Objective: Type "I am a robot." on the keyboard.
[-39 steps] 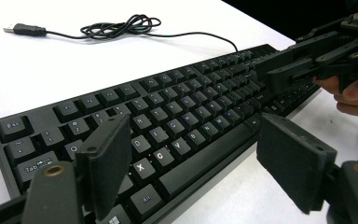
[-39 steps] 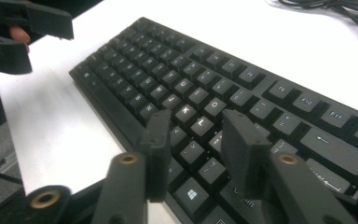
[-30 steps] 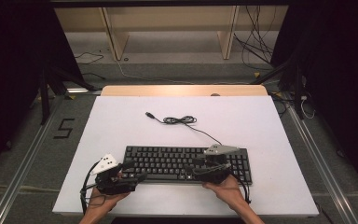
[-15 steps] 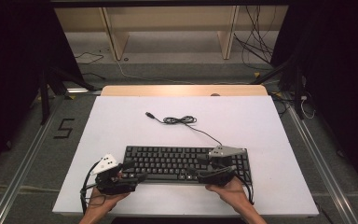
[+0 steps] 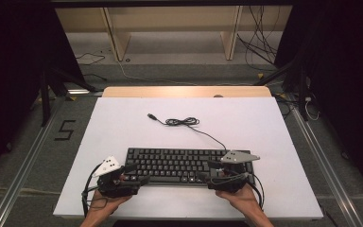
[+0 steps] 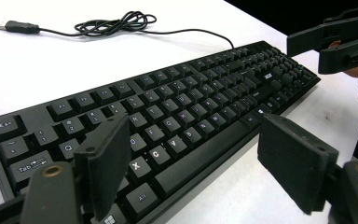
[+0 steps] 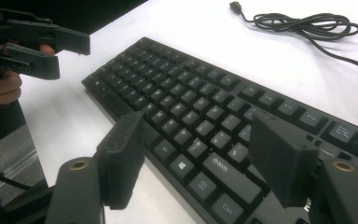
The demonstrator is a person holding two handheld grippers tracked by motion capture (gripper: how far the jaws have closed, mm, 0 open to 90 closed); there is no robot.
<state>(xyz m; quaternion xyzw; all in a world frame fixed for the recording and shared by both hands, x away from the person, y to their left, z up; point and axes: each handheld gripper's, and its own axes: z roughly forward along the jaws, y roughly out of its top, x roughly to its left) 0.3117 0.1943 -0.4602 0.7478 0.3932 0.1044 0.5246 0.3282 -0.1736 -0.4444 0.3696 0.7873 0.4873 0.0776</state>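
A black keyboard (image 5: 184, 165) lies near the front of the white table (image 5: 123, 127). Its cable (image 5: 184, 122) coils behind it and ends in a USB plug (image 5: 151, 116). My left gripper (image 5: 139, 174) stands open at the keyboard's front left corner (image 6: 135, 196), one jaw over the keys and the other over the bare table. My right gripper (image 5: 207, 171) is at the keyboard's front right. Its jaws have just been opening and now stand wide over the keys (image 7: 200, 140), pressing on nothing. Each gripper view catches the opposite gripper farther off: the right gripper (image 6: 335, 42) and the left gripper (image 7: 32, 42).
A wooden strip (image 5: 184, 91) borders the table's far edge, with shelving and loose cables on the floor beyond. A "5" mark (image 5: 65, 130) is on the floor at the left. White table surface stretches behind and beside the keyboard.
The right gripper has slid to the right along the keyboard's front edge, and its jaws have spread apart. The left gripper and the keyboard have stayed put.
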